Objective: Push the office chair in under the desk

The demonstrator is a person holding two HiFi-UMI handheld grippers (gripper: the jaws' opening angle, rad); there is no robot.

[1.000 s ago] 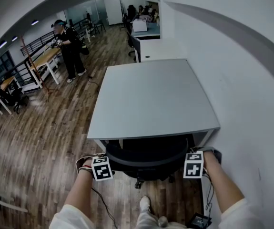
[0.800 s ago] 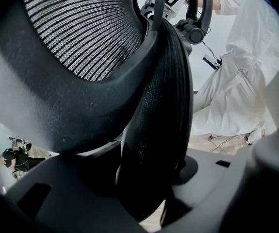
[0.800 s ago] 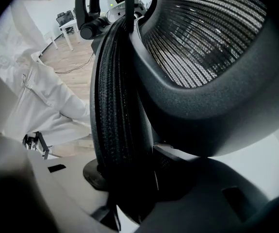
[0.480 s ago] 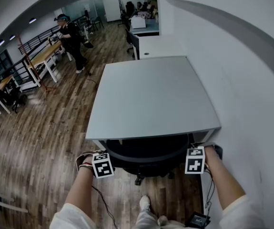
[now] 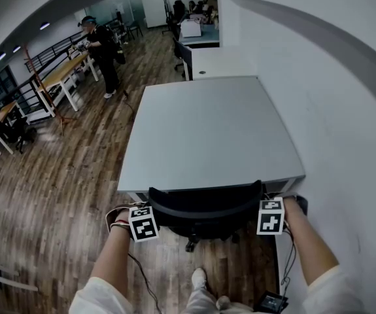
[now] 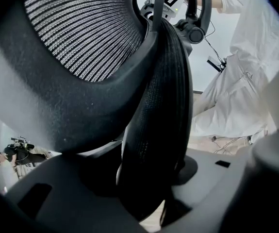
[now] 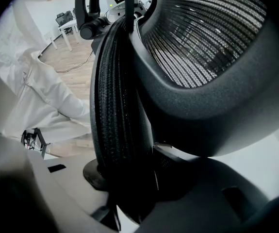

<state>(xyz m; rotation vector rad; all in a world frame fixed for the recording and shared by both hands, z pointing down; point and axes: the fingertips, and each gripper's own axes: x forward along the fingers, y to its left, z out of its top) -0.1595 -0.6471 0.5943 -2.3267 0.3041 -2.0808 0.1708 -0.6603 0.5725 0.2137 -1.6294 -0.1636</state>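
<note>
The black mesh office chair stands at the front edge of the grey desk, its seat hidden under the top and only the curved backrest showing. My left gripper clamps the backrest's left edge and my right gripper clamps its right edge. In the left gripper view the mesh edge fills the gap between the jaws of the left gripper. The right gripper view shows the same: the backrest rim sits pinched in the right gripper.
A white wall runs close along the desk's right side. A second desk continues behind it. A person stands far off at the left by wooden tables. My shoe and a cable lie on the wooden floor.
The chair has rolled forward, so its backrest now sits against the desk's front edge. Both grippers went forward with it. The far person has moved a little further away.
</note>
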